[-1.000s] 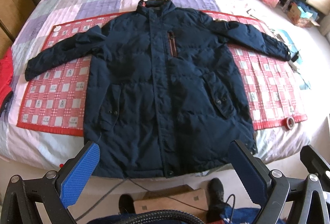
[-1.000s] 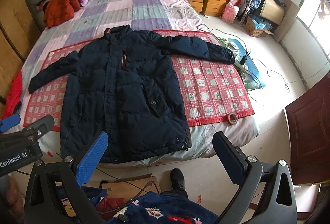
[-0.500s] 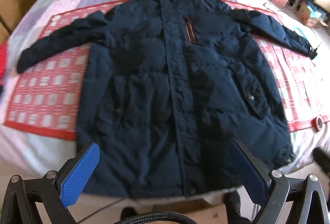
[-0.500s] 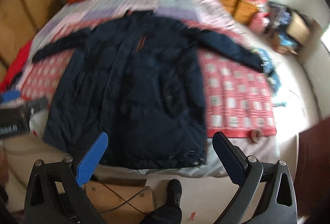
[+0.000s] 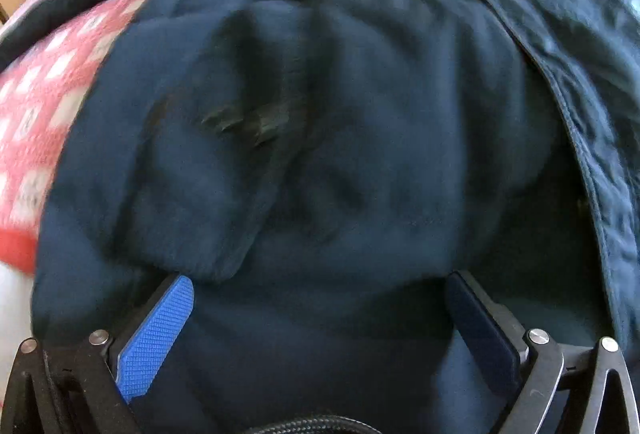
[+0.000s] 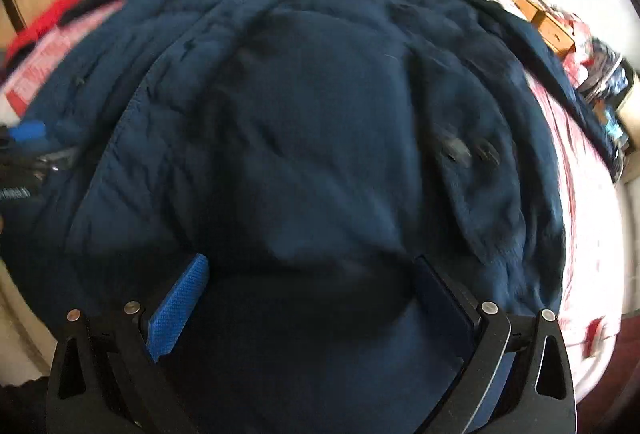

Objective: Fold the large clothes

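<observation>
Since the earlier frames both grippers have closed in on the navy coat [image 5: 340,154], which lies spread on the bed and now fills nearly all of each view; a second ago the whole garment and the room were visible. Left gripper [image 5: 320,298]: fingers spread wide, coat hem fabric bulging between them; clamped on nothing. Right gripper [image 6: 312,278]: fingers likewise wide apart, padded fabric lying between them; not gripping. Red checked mat [image 5: 36,102] shows only at the left edge of the left view; pink bedding [image 6: 588,218] only at the right edge of the right view. Both views are motion-blurred; pocket buttons [image 6: 468,150] smear; sleeves are cut off; whether fingertips touch fabric cannot be made out. The left gripper's blue pad [image 6: 26,132] appears at the right view's left edge.
</observation>
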Tool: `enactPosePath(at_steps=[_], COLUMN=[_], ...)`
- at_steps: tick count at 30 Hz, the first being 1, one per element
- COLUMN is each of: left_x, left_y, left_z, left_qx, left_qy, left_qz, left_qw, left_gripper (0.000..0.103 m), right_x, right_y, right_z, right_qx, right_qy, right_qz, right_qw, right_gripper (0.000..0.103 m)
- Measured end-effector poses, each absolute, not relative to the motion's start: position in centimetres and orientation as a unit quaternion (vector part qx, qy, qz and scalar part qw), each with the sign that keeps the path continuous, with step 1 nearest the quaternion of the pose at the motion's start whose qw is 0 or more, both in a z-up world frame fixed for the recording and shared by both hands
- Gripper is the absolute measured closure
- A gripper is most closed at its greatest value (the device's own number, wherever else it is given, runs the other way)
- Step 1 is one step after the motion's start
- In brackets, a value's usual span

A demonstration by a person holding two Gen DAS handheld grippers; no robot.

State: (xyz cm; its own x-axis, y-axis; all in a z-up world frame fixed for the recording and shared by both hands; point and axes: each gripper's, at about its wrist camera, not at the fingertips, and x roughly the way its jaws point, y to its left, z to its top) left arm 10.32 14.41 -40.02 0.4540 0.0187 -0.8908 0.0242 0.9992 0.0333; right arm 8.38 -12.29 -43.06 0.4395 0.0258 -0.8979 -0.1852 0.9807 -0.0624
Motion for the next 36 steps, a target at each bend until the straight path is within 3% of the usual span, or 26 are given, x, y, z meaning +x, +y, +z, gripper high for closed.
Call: enactPosePath(at_steps=[6, 12, 16, 22, 29, 32, 36], left_x=[7.7, 9.1, 14.9, 29.3, 42.4, 46.8, 50.7], left_y=[20.0, 18.2, 14.3, 10.9, 9.8, 8.6, 8.7], left_z=[-38.8, -33.1, -31.0, -32.9, -33.4, -35.6, -40.2], left_qx=[0.051, 0.040, 0.020, 0.025, 0.041, 0.044, 0.085], left_qy=[0.553, 0.541, 0.514, 0.481, 0.444, 0.446, 0.466], left_qz=[0.063, 0.106, 0.064, -0.018, -0.017, -0.013, 0.017], left_qw=[0.829, 0.833, 0.855, 0.876, 0.895, 0.894, 0.881], left_gripper=[0.000, 0.000, 0.000, 0.000, 0.000, 0.000, 0.000], right_x=[4.6, 7.2, 15.8, 29.7, 42.7, 49.4, 54.1], right_y=[-21.0, -21.1, -17.6, -10.8, -9.6, -12.1, -15.5], right_z=[-42.8, -38.9, -37.0, -36.4, -37.1, -39.4, -44.0], right_qx=[-0.061, -0.086, -0.099, -0.135, -0.080, -0.042, -0.101], right_qy=[0.539, 0.539, 0.512, 0.483, 0.467, 0.472, 0.509], right_qz=[0.028, 0.078, 0.126, 0.102, 0.088, 0.059, 0.042], right_qw=[0.840, 0.834, 0.844, 0.859, 0.876, 0.879, 0.854], right_gripper=[0.000, 0.000, 0.000, 0.000, 0.000, 0.000, 0.000])
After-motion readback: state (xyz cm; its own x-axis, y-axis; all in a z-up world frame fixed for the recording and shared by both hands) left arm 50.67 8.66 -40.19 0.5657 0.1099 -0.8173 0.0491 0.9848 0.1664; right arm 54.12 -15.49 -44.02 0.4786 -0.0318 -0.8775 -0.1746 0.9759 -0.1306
